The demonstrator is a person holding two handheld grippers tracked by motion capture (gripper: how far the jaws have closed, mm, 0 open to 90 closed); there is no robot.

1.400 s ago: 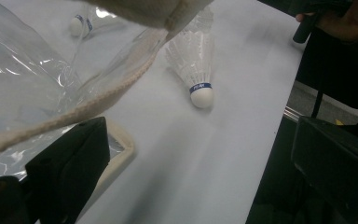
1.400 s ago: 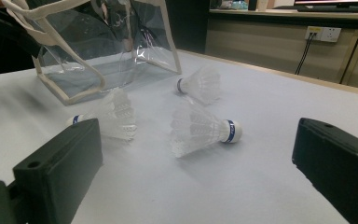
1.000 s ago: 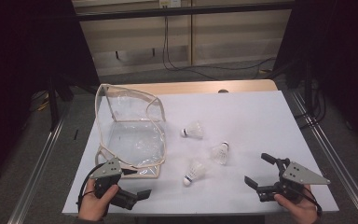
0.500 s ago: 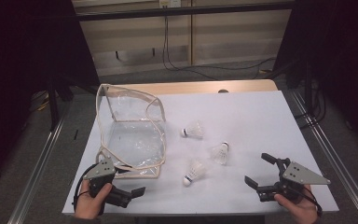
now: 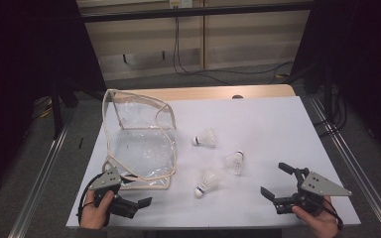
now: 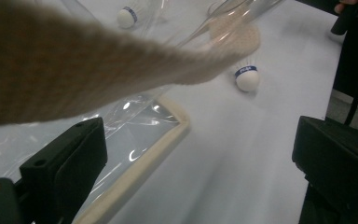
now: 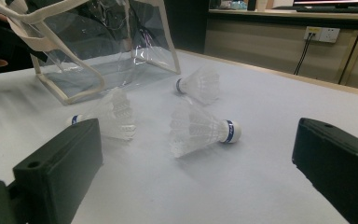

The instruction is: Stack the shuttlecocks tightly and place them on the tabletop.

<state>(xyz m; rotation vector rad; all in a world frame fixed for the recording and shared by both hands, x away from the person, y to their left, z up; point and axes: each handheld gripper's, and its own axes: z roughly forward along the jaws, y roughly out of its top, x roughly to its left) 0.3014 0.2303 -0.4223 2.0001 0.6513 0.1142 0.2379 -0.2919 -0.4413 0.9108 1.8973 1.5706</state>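
On the white table (image 5: 258, 124), near its front edge, the left gripper (image 5: 138, 204) rests low at the near-left corner, held by the person's left hand (image 5: 96, 213), just in front of the clear plastic bag (image 5: 139, 144) with its cream trim. Its jaws stand wide apart with nothing between them; in the left gripper view (image 6: 196, 172) the bag's cream-edged bottom border runs diagonally between the jaws over bare table, and a cream strap (image 6: 98, 65) crosses close to the lens — blurred, so I cannot tell whether it touches the gripper. At the near-right corner the right gripper (image 5: 278, 181) is held in the right hand (image 5: 317, 220), its jaws likewise spread wide and holding nothing. Three shuttlecocks lie on their sides between the bag and the right gripper: the farthest shuttlecock (image 5: 206, 139) sits just right of the bag, the middle shuttlecock (image 5: 233, 161) lies farther right, and the nearest shuttlecock (image 5: 206, 183) lies close to the bag's front right corner. None touches another, and all are outside the bag. From the right gripper view (image 7: 200, 186) the middle shuttlecock (image 7: 200, 130) lies straight ahead between the jaws with its cork pointing right, the nearest one (image 7: 107, 116) sits just above the left jaw, and the farthest (image 7: 198, 84) lies beyond — the bag (image 7: 102, 46) stands open-sided behind them at the left.
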